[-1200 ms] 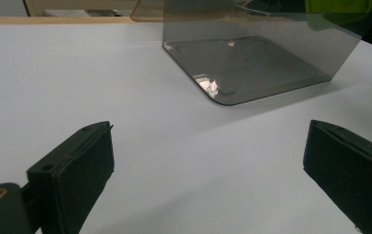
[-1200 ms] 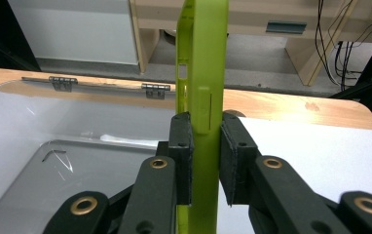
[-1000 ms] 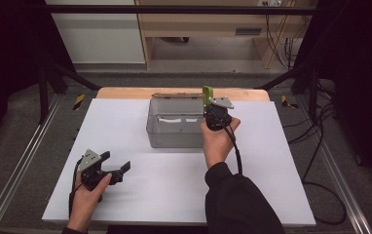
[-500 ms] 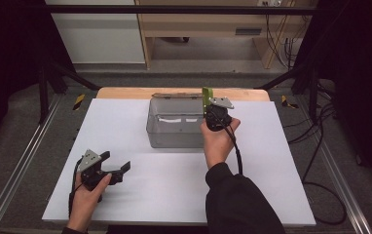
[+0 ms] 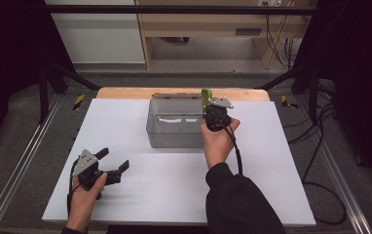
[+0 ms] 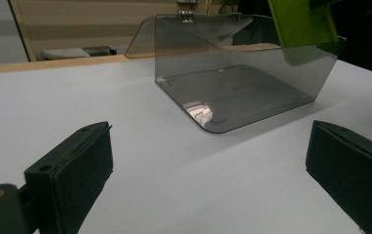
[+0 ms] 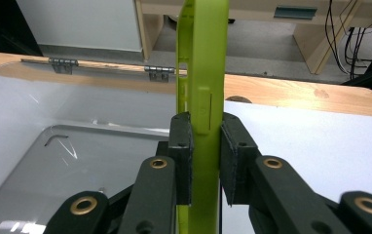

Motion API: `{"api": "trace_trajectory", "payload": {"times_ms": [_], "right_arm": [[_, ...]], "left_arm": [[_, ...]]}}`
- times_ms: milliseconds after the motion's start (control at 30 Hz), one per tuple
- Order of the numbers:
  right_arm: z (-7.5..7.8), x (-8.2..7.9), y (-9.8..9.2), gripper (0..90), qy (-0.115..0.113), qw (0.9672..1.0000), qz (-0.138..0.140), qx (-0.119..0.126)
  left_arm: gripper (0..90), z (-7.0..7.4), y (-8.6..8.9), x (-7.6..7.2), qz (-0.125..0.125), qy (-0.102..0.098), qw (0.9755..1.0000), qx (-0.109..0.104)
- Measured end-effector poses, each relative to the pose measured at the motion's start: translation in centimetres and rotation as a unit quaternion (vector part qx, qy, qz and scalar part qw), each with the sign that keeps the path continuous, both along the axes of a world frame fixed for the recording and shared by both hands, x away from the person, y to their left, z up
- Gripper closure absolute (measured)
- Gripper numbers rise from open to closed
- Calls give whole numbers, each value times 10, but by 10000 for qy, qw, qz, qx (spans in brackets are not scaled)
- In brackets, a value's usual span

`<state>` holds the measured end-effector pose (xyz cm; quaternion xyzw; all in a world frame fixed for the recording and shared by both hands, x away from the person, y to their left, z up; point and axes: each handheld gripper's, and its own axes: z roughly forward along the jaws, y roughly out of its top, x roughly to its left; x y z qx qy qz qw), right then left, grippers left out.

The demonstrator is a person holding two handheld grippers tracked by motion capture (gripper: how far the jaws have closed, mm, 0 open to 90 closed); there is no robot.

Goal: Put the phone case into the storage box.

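Item: flat green plastic piece [image 7: 202, 87], stiff, likely light, smooth-sided; best gripped across its thin faces. Held upright over the open clear box's [image 5: 174, 134] right edge by right gripper [image 7: 206, 161], jaws clamped on it. Left gripper [image 5: 112, 161] wide open, empty, resting on the table [image 5: 281, 165].

In the right gripper view, we are seeing the flat lime-green plastic piece [image 7: 202, 97] running off the top edge, its lower end vanishing between the tongs. In the left gripper view, it is cut off at the top edge too.
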<state>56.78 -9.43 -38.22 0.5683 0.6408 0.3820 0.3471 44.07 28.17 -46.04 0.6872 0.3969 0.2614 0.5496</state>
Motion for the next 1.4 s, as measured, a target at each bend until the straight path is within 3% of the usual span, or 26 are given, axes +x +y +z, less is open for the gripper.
{"api": "trace_trajectory", "payload": {"times_ms": [500, 1400], "right_arm": [[-3, 2, 0, 772, 223, 9997, 20, 5], [-3, 5, -1, 772, 422, 9991, 8, 1]], "left_arm": [[28, 4, 1, -4, -66, -330, 9994, -43], [28, 5, 2, -9, 31, -316, 9995, -41]]}}
